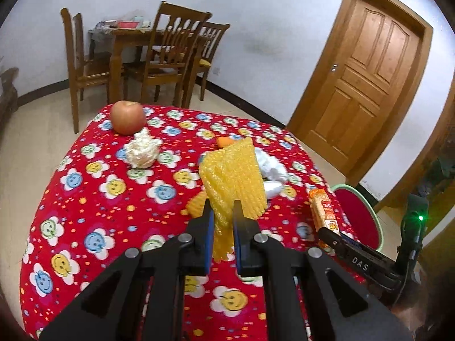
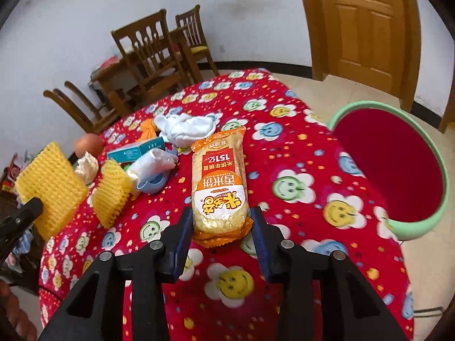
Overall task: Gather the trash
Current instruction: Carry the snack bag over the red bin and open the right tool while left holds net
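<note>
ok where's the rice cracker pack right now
In the right wrist view the rice cracker pack lies on the table's right side, its near end between the right gripper's jaws.

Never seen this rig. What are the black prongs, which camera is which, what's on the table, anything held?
No robot arm: a person carries a hand-held gripper in each hand, each with a fisheye camera looking along its fingers. In the left wrist view the left hand-held gripper is shut on a yellow foam net. In the right wrist view the right hand-held gripper straddles a rice cracker packet; whether it grips is unclear. The flowered tablecloth also carries an apple, white tissue and a second foam net.
</note>
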The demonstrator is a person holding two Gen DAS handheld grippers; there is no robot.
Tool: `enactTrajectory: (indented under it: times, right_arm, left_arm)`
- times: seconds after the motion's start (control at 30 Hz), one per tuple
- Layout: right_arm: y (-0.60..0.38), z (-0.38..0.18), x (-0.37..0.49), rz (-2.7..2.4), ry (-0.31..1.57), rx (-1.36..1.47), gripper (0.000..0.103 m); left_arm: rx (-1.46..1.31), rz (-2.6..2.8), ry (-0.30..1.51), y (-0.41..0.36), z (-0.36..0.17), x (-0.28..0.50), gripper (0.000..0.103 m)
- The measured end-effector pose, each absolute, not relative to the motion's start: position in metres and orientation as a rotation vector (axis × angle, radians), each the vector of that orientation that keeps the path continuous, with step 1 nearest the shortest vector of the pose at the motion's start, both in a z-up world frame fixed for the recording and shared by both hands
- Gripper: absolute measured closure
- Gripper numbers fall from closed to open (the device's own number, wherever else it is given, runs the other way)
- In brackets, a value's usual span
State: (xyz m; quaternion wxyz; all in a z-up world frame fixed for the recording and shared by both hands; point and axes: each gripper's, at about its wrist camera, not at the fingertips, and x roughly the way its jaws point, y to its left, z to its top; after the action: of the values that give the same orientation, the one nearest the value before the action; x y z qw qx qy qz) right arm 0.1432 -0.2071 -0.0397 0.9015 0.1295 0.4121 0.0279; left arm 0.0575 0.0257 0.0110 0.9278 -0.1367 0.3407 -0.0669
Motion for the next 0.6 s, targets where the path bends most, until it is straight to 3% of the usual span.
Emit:
enactTrajectory:
  times: [0.6]
  right_arm:
    - [-0.291, -0.009, 0.094, -0.123, 0.732, 0.330, 0.063]
  left_arm:
    - [-0.152, -0.349, 0.701, -0.090, 0.026, 0.080, 0.093]
